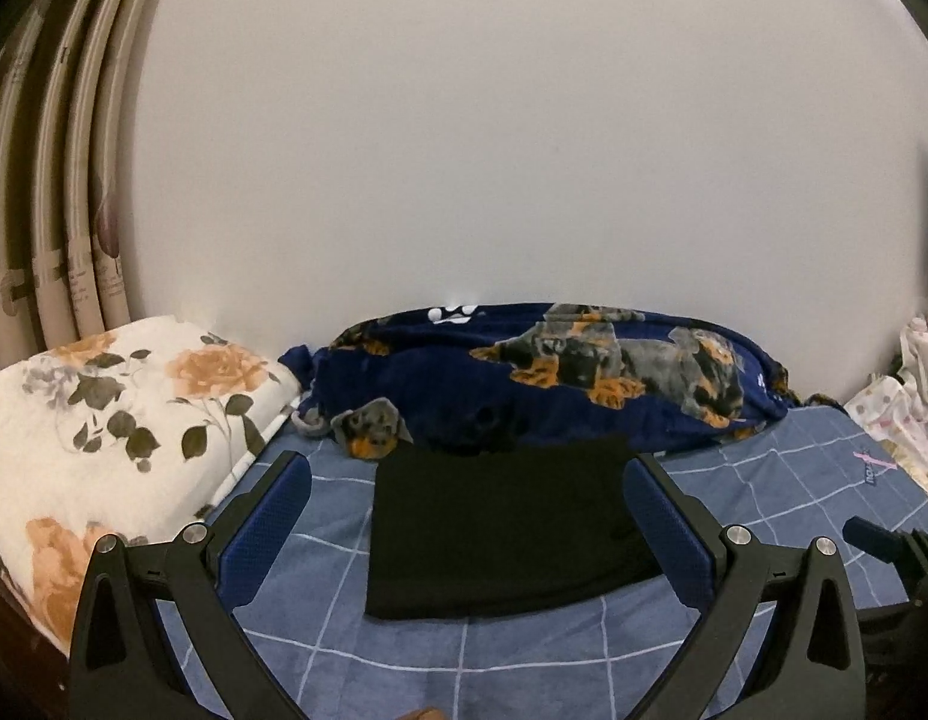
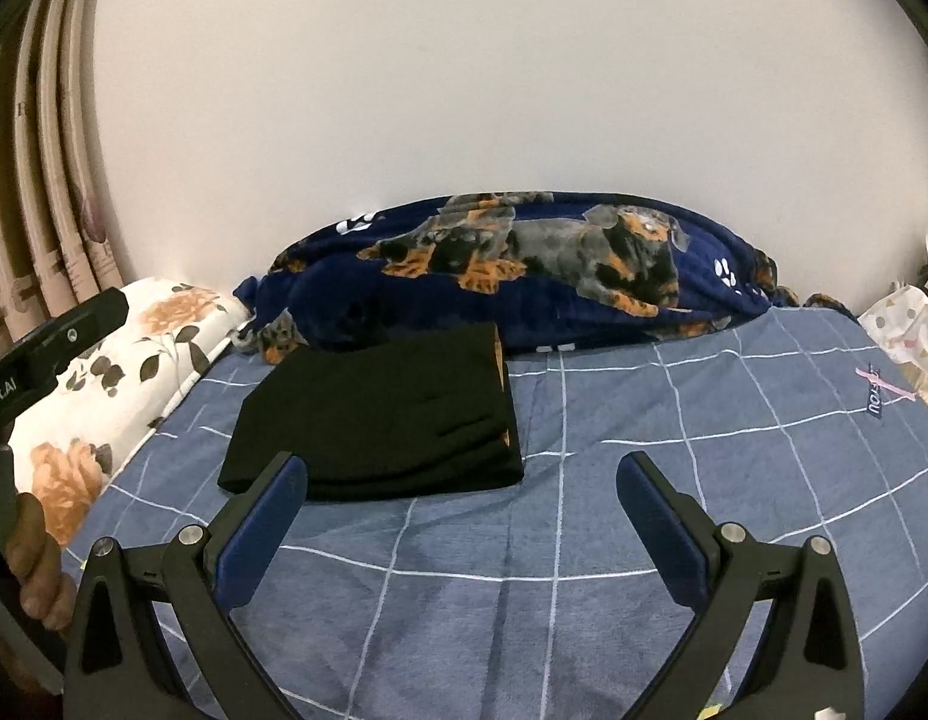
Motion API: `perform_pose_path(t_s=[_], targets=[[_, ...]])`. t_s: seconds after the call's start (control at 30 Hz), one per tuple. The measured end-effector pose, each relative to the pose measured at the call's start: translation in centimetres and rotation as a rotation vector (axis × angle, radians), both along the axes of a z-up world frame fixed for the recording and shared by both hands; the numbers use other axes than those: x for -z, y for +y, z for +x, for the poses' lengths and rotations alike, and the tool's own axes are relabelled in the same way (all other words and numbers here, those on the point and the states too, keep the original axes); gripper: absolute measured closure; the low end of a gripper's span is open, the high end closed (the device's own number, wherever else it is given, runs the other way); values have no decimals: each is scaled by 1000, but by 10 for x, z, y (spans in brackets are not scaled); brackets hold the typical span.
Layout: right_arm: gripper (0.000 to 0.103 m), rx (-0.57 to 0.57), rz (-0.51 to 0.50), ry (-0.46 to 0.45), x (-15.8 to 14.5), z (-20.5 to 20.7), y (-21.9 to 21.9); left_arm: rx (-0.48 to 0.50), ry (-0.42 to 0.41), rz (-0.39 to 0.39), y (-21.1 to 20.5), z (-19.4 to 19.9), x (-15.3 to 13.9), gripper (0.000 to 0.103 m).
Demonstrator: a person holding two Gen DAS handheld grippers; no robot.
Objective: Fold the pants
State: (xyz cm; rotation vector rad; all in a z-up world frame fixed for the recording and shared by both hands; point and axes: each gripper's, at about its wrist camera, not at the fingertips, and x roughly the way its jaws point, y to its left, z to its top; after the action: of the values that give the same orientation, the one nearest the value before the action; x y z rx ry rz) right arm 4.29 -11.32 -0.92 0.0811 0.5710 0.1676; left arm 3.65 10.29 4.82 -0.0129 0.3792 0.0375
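1. Left wrist view, nearest first: the left gripper stood wide open with nothing between its blue pads, its two fingers framing the pants from either side without visibly touching them.
2. Right wrist view showed the right gripper equally wide open and empty, poised over bare bedsheet, with only its left finger overlapping the near edge of the bundle in the picture; whether it touched could not be told.
3. Just beyond the fingertips, the pants lay as a compact black rectangle of several stacked layers, flat on the blue checked sheet, the folded edges visible along the near side.
4. The relation that mattered: the bundle sat straight ahead of the left gripper, but ahead and to the left of the right one, so the left hand looked nearer. Its longer side seemed to run away from the cameras toward the wall, though fisheye bending makes this uncertain.
5. By my judgement the folding looked complete or nearly so; any further move would likely be a last tidy or a withdrawal.
6. Farther back, a dog-print blanket lay heaped against the wall, its front edge just behind the pants.
7. To the left sat a floral pillow, with curtains behind it.
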Motion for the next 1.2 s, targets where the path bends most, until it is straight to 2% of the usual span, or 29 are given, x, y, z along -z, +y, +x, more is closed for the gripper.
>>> perform_pose_path(t_s=[0.73,1.07,1.2], targets=[[0,3,-28,-3,-5,-4,7,17,13,-10,-1,-1,0,0],[0,0,-35,25,3,-4,7,24,77,-38,4,10,15,0],[0,-2,-39,34,5,-2,8,-24,90,-42,5,11,24,0]])
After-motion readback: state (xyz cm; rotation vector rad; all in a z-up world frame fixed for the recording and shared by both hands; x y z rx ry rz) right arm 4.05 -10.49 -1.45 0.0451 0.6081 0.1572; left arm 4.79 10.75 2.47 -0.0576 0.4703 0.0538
